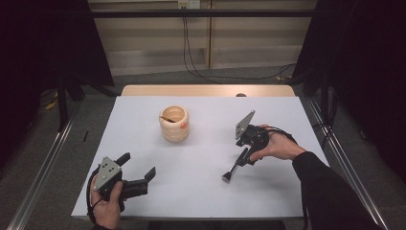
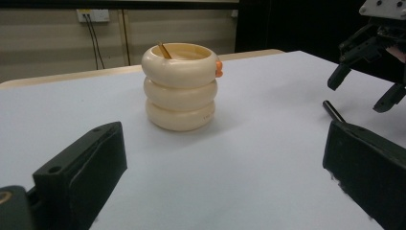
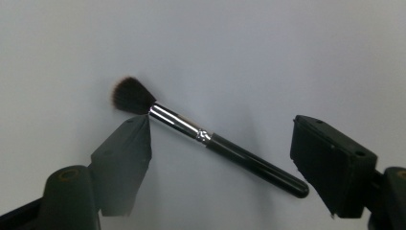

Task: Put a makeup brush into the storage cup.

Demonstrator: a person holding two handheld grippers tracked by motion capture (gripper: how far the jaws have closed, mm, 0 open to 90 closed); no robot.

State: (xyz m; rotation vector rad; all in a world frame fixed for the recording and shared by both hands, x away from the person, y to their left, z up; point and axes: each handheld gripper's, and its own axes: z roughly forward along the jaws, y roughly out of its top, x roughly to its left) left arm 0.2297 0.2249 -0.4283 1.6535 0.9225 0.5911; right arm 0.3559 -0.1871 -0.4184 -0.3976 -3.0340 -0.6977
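Observation:
A make-up brush [image 3: 225,146] with a black handle, silver ferrule and dark bristles lies flat on the white table. My right gripper [image 3: 224,136] hangs open just above it, one jaw on each side of the handle, touching nothing. From above, the brush [image 1: 230,174] points toward the front of the table, below the right gripper [image 1: 244,157]. A cream cup [image 1: 174,123] made of three stacked rings, with an orange spot and a thin stick inside, stands at mid-table. My left gripper [image 1: 139,166] is open and empty near the front left edge, facing the cup [image 2: 179,86].
The white table top [image 1: 206,191] has a wooden strip along its far edge [image 1: 206,90]. Dark curtains and metal rails flank both sides. Cables run along the floor behind. The right gripper [image 2: 368,72] shows far right in the left gripper view.

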